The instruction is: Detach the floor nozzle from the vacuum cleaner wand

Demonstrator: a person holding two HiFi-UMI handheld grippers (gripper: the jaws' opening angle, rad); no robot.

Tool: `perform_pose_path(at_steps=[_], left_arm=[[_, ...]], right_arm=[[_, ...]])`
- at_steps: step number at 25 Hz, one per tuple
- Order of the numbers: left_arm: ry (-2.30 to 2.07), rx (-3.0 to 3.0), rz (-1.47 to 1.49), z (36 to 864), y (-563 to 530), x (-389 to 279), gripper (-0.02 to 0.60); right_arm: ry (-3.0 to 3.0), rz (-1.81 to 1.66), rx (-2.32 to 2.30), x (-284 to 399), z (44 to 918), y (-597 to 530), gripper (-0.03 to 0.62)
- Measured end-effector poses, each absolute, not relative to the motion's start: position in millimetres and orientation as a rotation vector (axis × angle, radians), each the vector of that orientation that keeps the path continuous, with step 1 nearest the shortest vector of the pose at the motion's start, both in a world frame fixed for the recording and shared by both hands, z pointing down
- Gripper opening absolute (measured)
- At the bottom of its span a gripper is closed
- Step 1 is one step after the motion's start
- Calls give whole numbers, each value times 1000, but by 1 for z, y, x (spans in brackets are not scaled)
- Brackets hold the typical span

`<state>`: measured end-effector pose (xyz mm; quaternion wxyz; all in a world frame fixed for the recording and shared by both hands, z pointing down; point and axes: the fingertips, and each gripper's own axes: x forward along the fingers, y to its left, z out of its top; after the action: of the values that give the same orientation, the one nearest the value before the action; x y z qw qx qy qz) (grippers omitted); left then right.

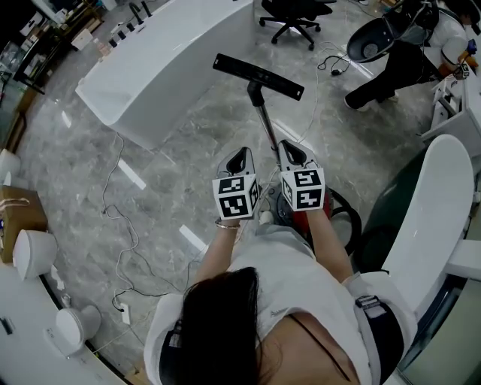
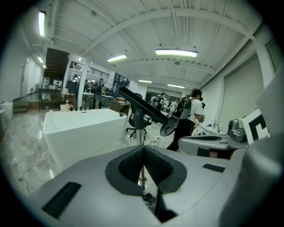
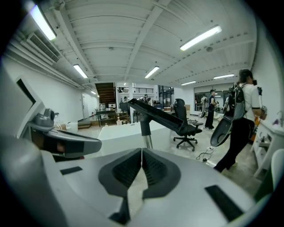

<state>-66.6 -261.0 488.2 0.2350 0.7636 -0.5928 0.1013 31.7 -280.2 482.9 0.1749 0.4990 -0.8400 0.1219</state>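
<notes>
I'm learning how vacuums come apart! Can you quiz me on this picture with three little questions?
1. True or false: the floor nozzle is joined to the wand.
2. Pick one. The left tongs are: A open; B shut and empty; C shut on the wand.
3. Fill in: the black wheeled seat beyond the nozzle is an office ____.
Key: 1 true. 2 B. 3 chair.
</notes>
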Motion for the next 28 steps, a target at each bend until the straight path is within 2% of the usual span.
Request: perform_pose_path(at_steps=[28], left_arm=[[-1673, 2036, 275, 493, -307, -40, 5]], right_arm=[[-2428, 294, 1336, 56, 480, -330, 17]])
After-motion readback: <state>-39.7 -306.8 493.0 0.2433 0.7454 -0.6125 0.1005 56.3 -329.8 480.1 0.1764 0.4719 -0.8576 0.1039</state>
